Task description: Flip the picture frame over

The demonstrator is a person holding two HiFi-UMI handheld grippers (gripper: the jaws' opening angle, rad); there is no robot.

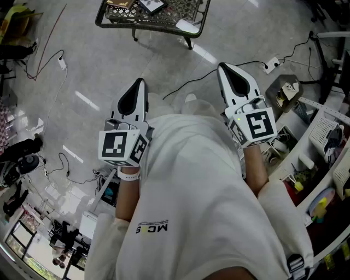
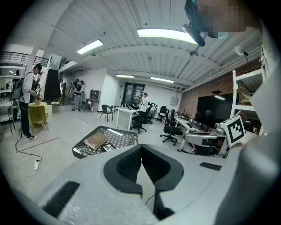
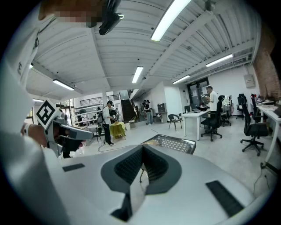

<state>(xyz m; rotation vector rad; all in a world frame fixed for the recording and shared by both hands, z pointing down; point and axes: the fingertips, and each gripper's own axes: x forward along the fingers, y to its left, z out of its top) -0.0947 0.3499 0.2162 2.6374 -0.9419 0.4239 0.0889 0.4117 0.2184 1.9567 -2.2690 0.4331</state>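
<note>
A low black mesh table [image 1: 192, 22] stands on the floor ahead of me, at the top of the head view. On it lie a brown book [image 2: 96, 140] and a small dark picture frame [image 1: 151, 5], which also shows beside the book as the frame [image 2: 107, 147]. My left gripper [image 1: 141, 82] and right gripper [image 1: 223, 66] are held out in front of my white shirt, well short of the table. Both are shut with nothing between the pads. The table [image 3: 171, 143] lies beyond the right gripper's [image 3: 142, 150] closed tips, and the left gripper's [image 2: 141, 147] pads meet too.
Cables and a power strip [image 1: 270, 64] lie on the grey floor to the right. Cluttered white shelving [image 1: 322, 136] and an open box [image 1: 287, 90] stand at the right. Desks, office chairs [image 2: 170, 129] and several people fill the far room.
</note>
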